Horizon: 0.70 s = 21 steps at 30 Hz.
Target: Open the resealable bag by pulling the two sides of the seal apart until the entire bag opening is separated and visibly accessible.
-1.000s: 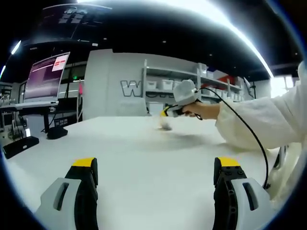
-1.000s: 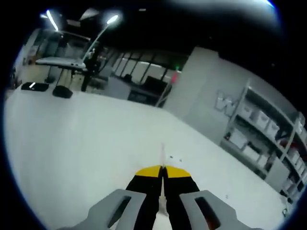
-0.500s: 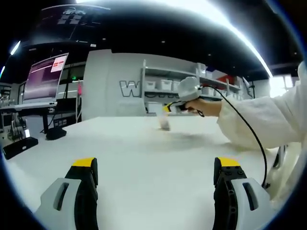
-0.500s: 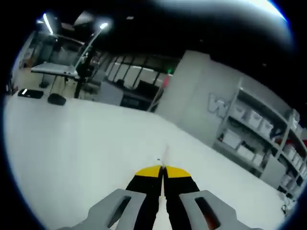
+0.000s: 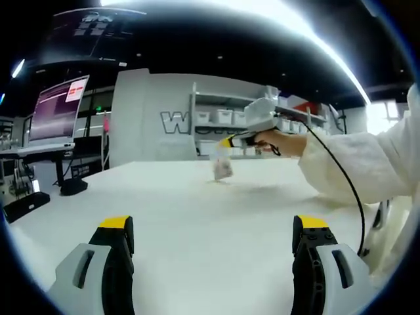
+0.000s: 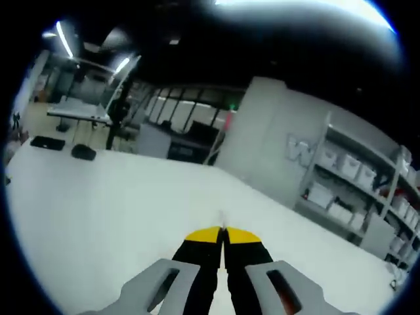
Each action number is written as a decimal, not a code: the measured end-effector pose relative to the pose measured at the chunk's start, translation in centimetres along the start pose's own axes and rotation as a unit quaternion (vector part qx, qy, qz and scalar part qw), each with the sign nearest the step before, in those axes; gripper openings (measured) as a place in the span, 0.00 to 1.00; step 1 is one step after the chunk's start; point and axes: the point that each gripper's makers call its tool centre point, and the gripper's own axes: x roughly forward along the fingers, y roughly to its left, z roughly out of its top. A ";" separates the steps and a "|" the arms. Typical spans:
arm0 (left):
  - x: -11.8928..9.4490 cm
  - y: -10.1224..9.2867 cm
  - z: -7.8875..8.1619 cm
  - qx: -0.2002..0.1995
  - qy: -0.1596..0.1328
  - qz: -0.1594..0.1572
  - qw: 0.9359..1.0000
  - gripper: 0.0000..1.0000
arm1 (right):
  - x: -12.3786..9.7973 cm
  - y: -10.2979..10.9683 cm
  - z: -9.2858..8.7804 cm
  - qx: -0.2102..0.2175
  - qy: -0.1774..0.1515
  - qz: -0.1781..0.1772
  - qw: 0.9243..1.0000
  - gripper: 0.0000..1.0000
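Note:
In the left gripper view, my left gripper (image 5: pixel 213 226) stands wide open low over the white table (image 5: pixel 197 216), with nothing between its yellow-tipped jaws. Far across the table a hand in a white sleeve (image 5: pixel 354 164) holds my right gripper (image 5: pixel 230 142). A small clear resealable bag (image 5: pixel 222 168) hangs from its jaws just above the table. In the right gripper view, my right gripper (image 6: pixel 223 234) is shut, and a thin edge of the bag (image 6: pixel 222 217) pokes out past its tips. The rest of the bag is hidden there.
A lit monitor (image 5: pixel 56 108) stands at the left, with black devices (image 5: pixel 72 186) on the table edge below it. A black cable (image 5: pixel 341 180) trails from the right gripper. Shelves with white bins (image 6: pixel 357 187) line the back wall.
The right gripper has risen and tilted, lifting the bag off the table so that it hangs free. The left gripper has stayed open in place.

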 end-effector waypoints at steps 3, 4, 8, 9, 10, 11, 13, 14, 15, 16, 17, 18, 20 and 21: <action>0.0 -0.3 0.2 0.002 -0.001 -0.002 1.000 1.00 | -0.4 0.1 0.3 -0.001 -0.004 0.004 1.000 0.00; 0.0 -0.3 0.2 0.003 -0.001 -0.003 1.000 1.00 | -0.5 0.1 0.3 0.000 -0.005 0.006 1.000 0.00; 0.0 -0.6 0.2 0.005 0.000 -0.005 1.000 1.00 | -1.0 0.2 0.4 0.003 -0.007 0.012 1.000 0.00; 0.0 -0.7 0.2 0.005 0.000 -0.005 1.000 1.00 | -1.1 0.2 0.4 0.003 -0.007 0.013 1.000 0.00; 0.0 -0.7 0.3 0.006 0.000 -0.006 1.000 1.00 | -1.3 0.2 0.5 0.004 -0.008 0.015 1.000 0.00; 0.0 -0.8 0.3 0.007 0.001 -0.006 1.000 1.00 | -1.4 0.2 0.5 0.005 -0.009 0.016 1.000 0.00; 0.1 -0.9 0.3 0.007 0.001 -0.008 1.000 1.00 | -1.6 0.2 0.7 0.006 -0.012 0.018 1.000 0.00; 0.1 -0.9 0.3 0.007 0.001 -0.008 1.000 1.00 | -1.7 0.2 0.8 0.007 -0.013 0.019 1.000 0.00; 0.1 -1.0 0.3 0.008 0.002 -0.008 1.000 1.00 | -1.8 0.2 0.9 0.007 -0.014 0.020 1.000 0.00; 0.1 -1.0 0.3 0.008 0.002 -0.008 1.000 1.00 | -1.9 0.2 1.0 0.007 -0.015 0.021 1.000 0.00; 0.1 -1.0 0.3 0.009 0.002 -0.009 1.000 1.00 | -2.0 0.3 1.2 0.007 -0.017 0.023 1.000 0.00; 0.1 -1.0 0.3 0.009 0.002 -0.009 1.000 1.00 | -2.1 0.4 1.3 0.006 -0.018 0.025 1.000 0.00; 0.1 -1.0 0.3 0.009 0.002 -0.008 1.000 1.00 | -2.3 0.6 1.5 0.004 -0.021 0.028 0.999 0.00; 0.1 -1.0 0.3 0.009 0.002 -0.008 1.000 1.00 | -2.4 0.7 1.6 0.003 -0.022 0.029 0.999 0.00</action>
